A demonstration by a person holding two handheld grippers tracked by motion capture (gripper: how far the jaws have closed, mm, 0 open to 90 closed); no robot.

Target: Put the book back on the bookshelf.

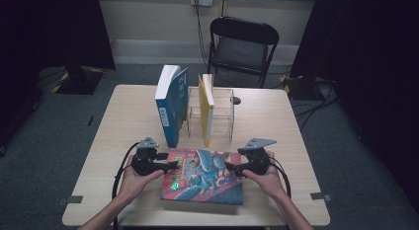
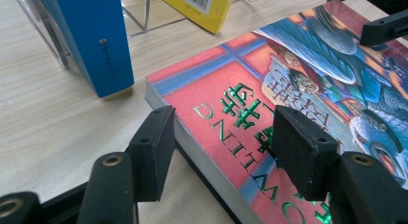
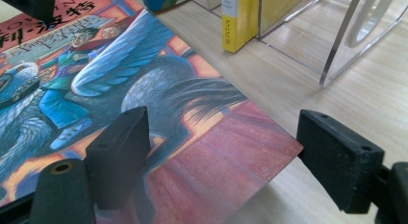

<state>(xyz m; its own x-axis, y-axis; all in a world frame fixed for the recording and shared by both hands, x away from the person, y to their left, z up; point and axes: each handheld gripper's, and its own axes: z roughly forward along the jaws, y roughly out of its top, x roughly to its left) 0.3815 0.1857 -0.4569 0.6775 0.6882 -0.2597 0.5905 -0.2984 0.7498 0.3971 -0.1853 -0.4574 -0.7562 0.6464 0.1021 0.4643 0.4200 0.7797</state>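
The thick red-and-blue illustrated paperback book [image 1: 203, 175] is laid flat at the table's six o'clock edge, apparently so that both tongs can take its short sides at once. The left gripper [image 1: 173, 165], at nine o'clock, is held partly open astride the spine edge, gripping nothing. The right gripper [image 1: 229, 167], at three o'clock, is spread wide across the opposite edge, nothing clamped.

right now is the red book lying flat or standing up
Lying flat: the red book rests cover-up on the table, while the blue book and yellow book stand upright behind it.
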